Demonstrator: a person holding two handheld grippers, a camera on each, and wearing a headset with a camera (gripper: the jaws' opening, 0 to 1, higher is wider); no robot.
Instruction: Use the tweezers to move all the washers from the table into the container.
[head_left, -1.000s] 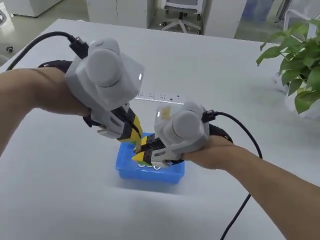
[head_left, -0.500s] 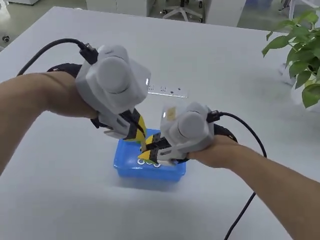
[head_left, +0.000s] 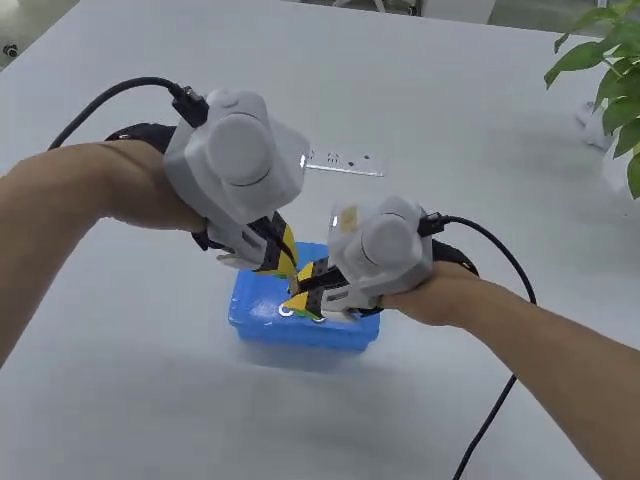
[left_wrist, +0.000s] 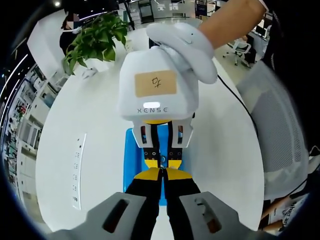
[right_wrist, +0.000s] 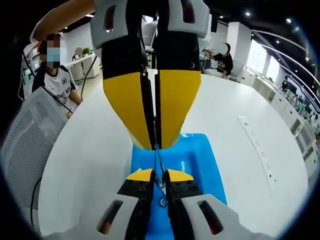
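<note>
A blue container (head_left: 262, 322) sits on the white table (head_left: 120, 400), and small washers (head_left: 287, 311) lie inside it. My left gripper (head_left: 287, 268) comes in from the left and my right gripper (head_left: 304, 297) from the right; they meet tip to tip above the container. In the right gripper view, thin metal tweezers (right_wrist: 157, 159) run from the left gripper's yellow jaws down between my right gripper's (right_wrist: 154, 176) jaws. A washer (right_wrist: 163, 202) is at the tweezers' tip, over the blue container (right_wrist: 200, 160). In the left gripper view, my left gripper (left_wrist: 161, 173) is shut on the tweezers (left_wrist: 160, 161).
A white power strip (head_left: 340, 160) lies on the table behind the container. A green plant (head_left: 610, 60) stands at the far right. Black cables (head_left: 495, 420) trail from both grippers. An office chair (right_wrist: 30, 145) and seated people are beyond the table edge.
The head camera has shifted, so the whole picture sits differently. Both grippers stay joined over the blue container, with no clear move of their own.
</note>
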